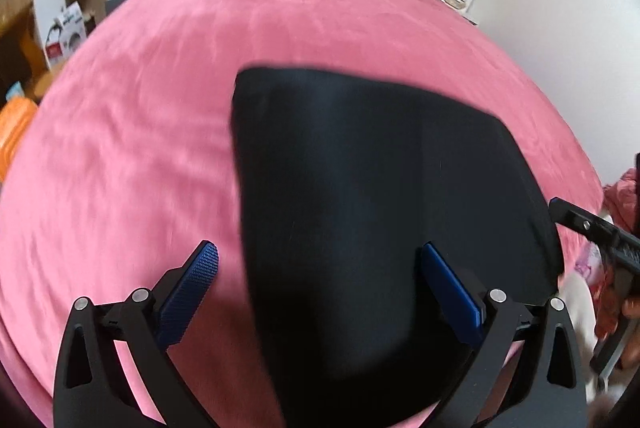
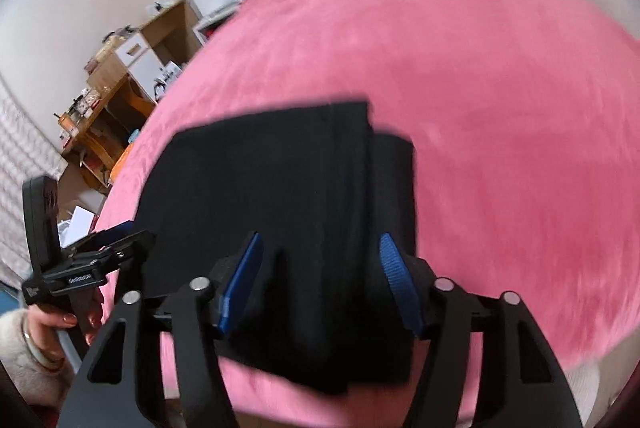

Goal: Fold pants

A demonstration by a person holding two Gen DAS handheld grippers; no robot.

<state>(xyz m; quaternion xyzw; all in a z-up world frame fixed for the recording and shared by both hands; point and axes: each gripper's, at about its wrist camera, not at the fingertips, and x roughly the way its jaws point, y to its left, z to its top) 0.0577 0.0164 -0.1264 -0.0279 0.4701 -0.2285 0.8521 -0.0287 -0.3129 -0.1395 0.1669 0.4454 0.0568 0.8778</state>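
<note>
Black pants (image 2: 288, 228) lie folded in a compact stack on the pink bedspread (image 1: 160, 108), near its front edge.

Your left gripper (image 1: 320, 260) and right gripper (image 2: 320, 248) both hover over the stack with fingers spread wide, clamping nothing. The risk I see: the top layer sits offset from the one beneath along the right side, so if you drag a fingertip across it while you lift away, the fold could slide open or skew. The only writing is small print on the other gripper's body in the right view, too blurred to read.
</note>
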